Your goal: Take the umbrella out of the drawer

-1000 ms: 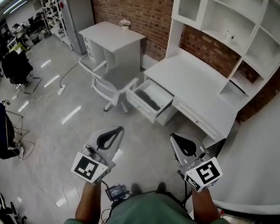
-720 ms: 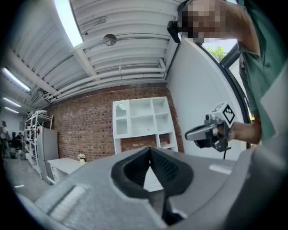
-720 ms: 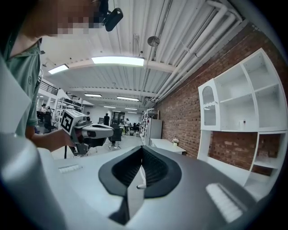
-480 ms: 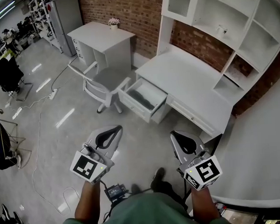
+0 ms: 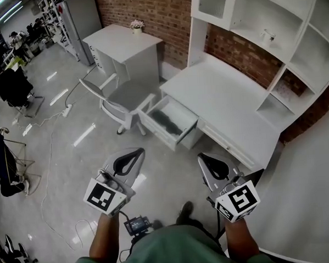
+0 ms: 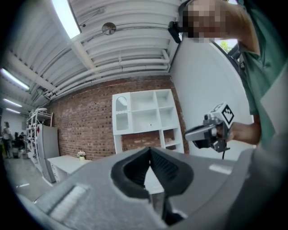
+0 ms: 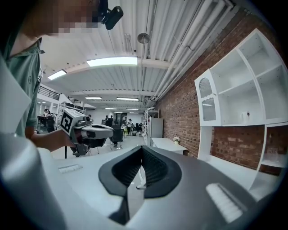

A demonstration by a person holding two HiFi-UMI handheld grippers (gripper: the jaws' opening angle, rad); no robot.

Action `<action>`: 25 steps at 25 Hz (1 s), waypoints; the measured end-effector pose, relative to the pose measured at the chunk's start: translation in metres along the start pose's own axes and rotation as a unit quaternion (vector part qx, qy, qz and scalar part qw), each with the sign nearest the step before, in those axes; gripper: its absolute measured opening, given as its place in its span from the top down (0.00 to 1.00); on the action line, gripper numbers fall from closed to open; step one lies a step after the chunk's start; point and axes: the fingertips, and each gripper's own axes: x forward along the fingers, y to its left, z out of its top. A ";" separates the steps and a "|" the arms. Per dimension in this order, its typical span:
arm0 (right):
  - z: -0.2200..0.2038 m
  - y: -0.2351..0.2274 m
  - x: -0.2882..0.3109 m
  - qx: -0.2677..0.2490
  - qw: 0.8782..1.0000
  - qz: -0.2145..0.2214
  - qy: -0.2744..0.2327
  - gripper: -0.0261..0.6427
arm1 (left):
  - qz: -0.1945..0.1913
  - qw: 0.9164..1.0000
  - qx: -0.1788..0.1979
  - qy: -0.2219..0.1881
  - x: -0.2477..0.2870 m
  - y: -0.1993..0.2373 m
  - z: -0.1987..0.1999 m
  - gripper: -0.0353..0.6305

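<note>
The white desk [image 5: 228,97] has one drawer [image 5: 182,134] pulled open, and a dark folded umbrella [image 5: 165,120] lies inside it. Both grippers hang in the air well short of the drawer, pointing roughly level toward it. My left gripper [image 5: 140,151] is shut with nothing between its jaws; its closed tips [image 6: 150,151] show in the left gripper view. My right gripper [image 5: 201,157] is shut and empty too, its tips [image 7: 142,148] meeting in the right gripper view. Each gripper view catches the other: the right gripper [image 6: 198,132] and the left gripper [image 7: 105,130].
A white swivel chair [image 5: 121,97] stands just left of the open drawer. Behind it is a small white desk [image 5: 128,39] with a flower pot [image 5: 137,25]. A white shelf unit [image 5: 269,34] sits on the desk against the brick wall. A cable [image 5: 50,161] trails over the floor at left.
The person has stepped toward the desk, carrying both grippers along; the drawer now sits a little lower and further left in the head view. Both grippers stay shut.
</note>
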 end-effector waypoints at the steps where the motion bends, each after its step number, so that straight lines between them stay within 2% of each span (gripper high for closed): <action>1: -0.001 -0.010 0.002 0.000 1.000 0.004 -0.001 0.95 | 0.002 1.000 0.000 0.002 0.010 0.000 -0.001 0.94; 6: -0.007 -0.059 0.010 0.002 1.000 0.024 -0.006 0.95 | 0.018 1.000 0.002 0.010 0.058 0.002 -0.004 0.94; 14: -0.017 -0.111 0.010 0.000 0.999 0.045 -0.008 0.95 | 0.034 0.999 0.006 0.018 0.106 -0.005 -0.008 0.94; 20: -0.021 -0.140 0.013 0.009 0.999 0.046 -0.007 0.95 | 0.030 0.999 0.005 0.025 0.139 -0.001 -0.009 0.94; 25: -0.024 -0.166 0.017 0.013 1.000 0.027 -0.002 0.95 | 0.006 1.000 0.006 0.024 0.172 0.006 -0.009 0.94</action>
